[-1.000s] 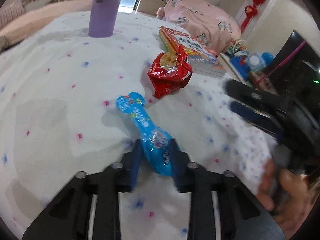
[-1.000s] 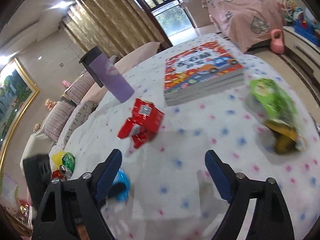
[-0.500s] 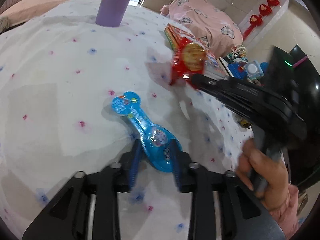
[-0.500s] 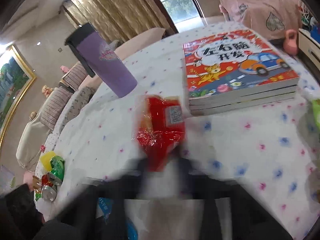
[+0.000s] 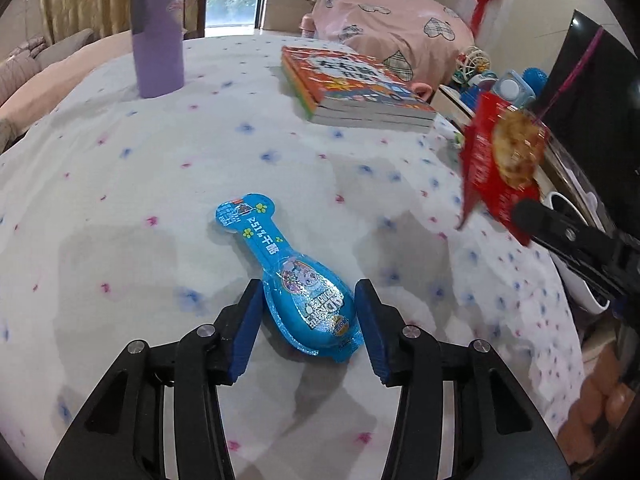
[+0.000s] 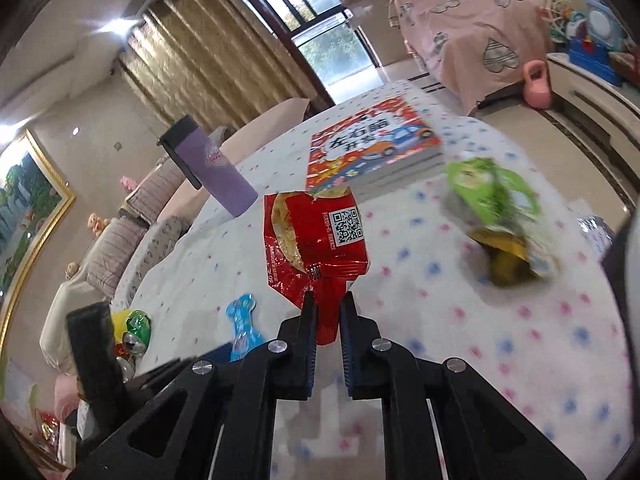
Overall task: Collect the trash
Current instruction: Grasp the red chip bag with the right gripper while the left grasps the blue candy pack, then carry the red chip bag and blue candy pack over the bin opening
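The right gripper [image 6: 327, 312] is clamped on the bottom edge of a red snack wrapper [image 6: 316, 236], lifted clear of the dotted tablecloth [image 6: 500, 360]. The left gripper [image 5: 308, 316] is opening around a blue, bone-shaped candy packet [image 5: 294, 280] lying near on the cloth – pads not pressing. A green wrapper [image 6: 492, 204] lies far right. Risk: the thin pinch could let the slippery red foil slide free.
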